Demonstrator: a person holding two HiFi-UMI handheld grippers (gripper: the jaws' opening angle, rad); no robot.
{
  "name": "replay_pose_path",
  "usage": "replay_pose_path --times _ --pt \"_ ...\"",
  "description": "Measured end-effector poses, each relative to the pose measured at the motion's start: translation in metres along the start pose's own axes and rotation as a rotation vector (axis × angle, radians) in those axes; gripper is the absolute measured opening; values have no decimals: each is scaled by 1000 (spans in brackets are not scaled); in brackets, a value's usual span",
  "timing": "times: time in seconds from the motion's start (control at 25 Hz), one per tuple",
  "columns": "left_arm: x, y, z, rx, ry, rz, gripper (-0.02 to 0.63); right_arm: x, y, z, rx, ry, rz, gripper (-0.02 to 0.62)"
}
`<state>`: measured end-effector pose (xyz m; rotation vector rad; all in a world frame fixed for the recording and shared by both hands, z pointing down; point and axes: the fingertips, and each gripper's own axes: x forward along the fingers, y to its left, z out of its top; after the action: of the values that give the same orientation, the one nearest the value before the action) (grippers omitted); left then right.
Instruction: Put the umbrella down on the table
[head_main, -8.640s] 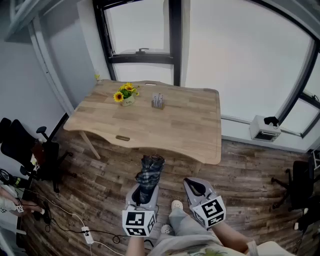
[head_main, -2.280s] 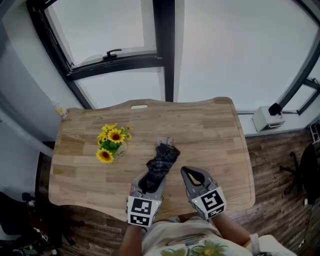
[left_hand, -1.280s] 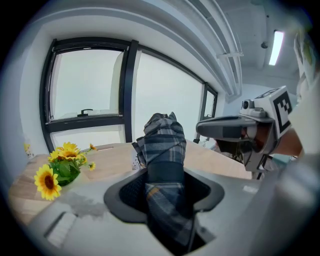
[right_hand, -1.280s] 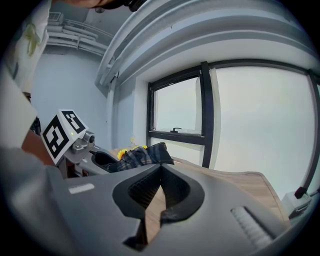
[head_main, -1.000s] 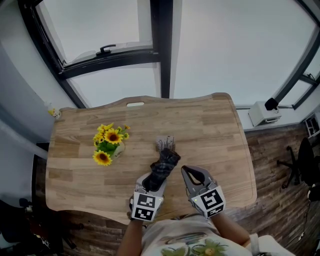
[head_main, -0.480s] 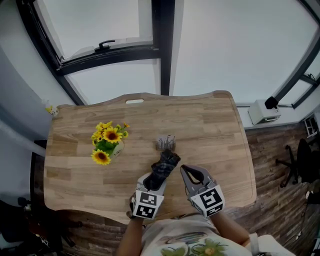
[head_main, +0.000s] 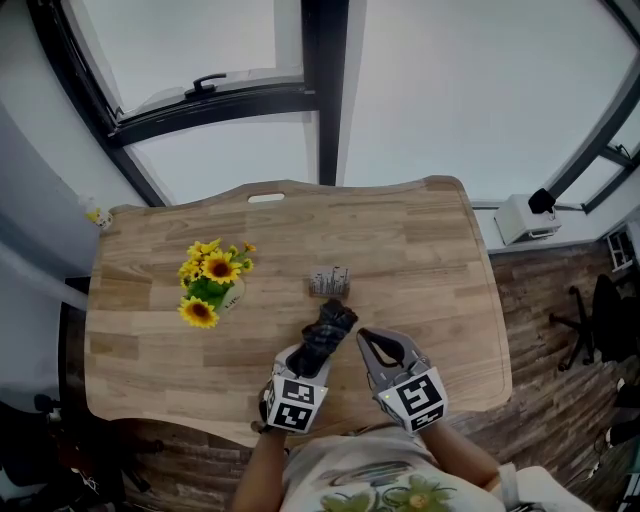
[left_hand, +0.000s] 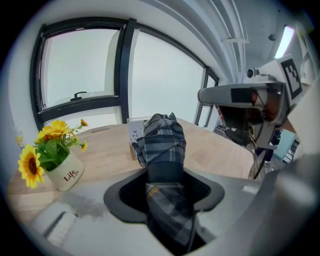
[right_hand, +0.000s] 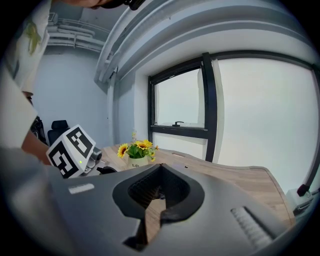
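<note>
A folded plaid umbrella (head_main: 326, 334) sticks forward out of my left gripper (head_main: 304, 360), whose jaws are shut on its lower part. It hangs low over the near middle of the wooden table (head_main: 430, 250); I cannot tell whether it touches the wood. In the left gripper view the umbrella (left_hand: 161, 145) fills the gap between the jaws and points toward the windows. My right gripper (head_main: 380, 347) hovers just right of it over the table's near edge. Its jaws (right_hand: 159, 172) are shut with nothing in them.
A white pot of sunflowers (head_main: 208, 288) stands on the table's left part. A small white card holder (head_main: 329, 282) sits just beyond the umbrella's tip. Large windows rise behind the table. A white box (head_main: 520, 215) lies on the floor at the right.
I have come from the floor up to the table. Over the last second the left gripper has sunk toward the tabletop with the umbrella; the right gripper has stayed put.
</note>
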<state>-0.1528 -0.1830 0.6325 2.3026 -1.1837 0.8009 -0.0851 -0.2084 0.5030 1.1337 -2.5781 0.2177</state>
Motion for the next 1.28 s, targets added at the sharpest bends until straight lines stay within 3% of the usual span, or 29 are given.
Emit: replay_pose_path --times 1.28 --pt "41 -7 -64 -16 212 -49 213 -1 -7 -10 -3 26 -19 -2"
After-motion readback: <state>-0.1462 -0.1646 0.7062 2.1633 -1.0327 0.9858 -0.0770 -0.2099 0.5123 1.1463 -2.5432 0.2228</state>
